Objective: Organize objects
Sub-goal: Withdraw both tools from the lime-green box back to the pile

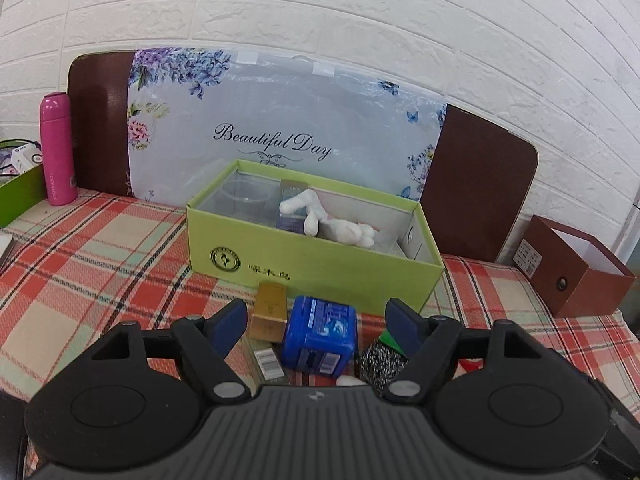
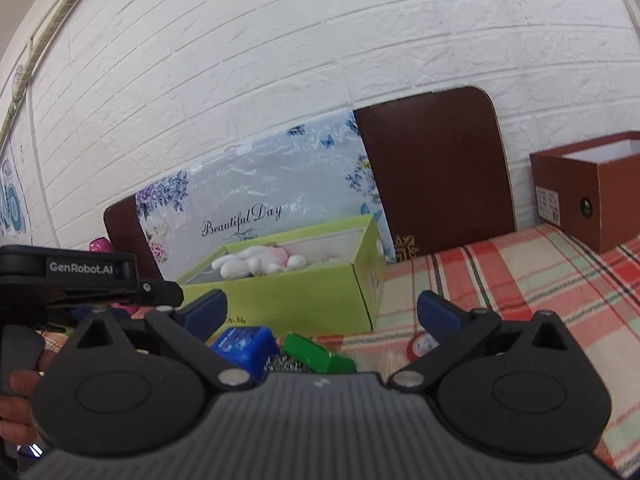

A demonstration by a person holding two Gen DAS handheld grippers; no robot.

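Note:
My left gripper [image 1: 316, 314] is open and hovers over a blue container [image 1: 319, 333] and a gold box [image 1: 270, 311] on the plaid cloth, just in front of an open green box [image 1: 304, 266]. The green box holds a white plush toy [image 1: 332, 220], a small dark box and a clear cup. A speckled black object [image 1: 382, 362] and a green piece lie by the right finger. My right gripper [image 2: 322, 312] is open and empty above the blue container [image 2: 244, 342], a green object [image 2: 316, 354] and a small red round thing [image 2: 420, 346]. The green box [image 2: 288, 294] stands behind them.
A brown open box [image 1: 576, 276] stands at the right edge of the table, also in the right wrist view [image 2: 588, 196]. A pink bottle [image 1: 58, 148] and another green box [image 1: 20, 192] are at the far left. A floral mat and brown board lean on the brick wall.

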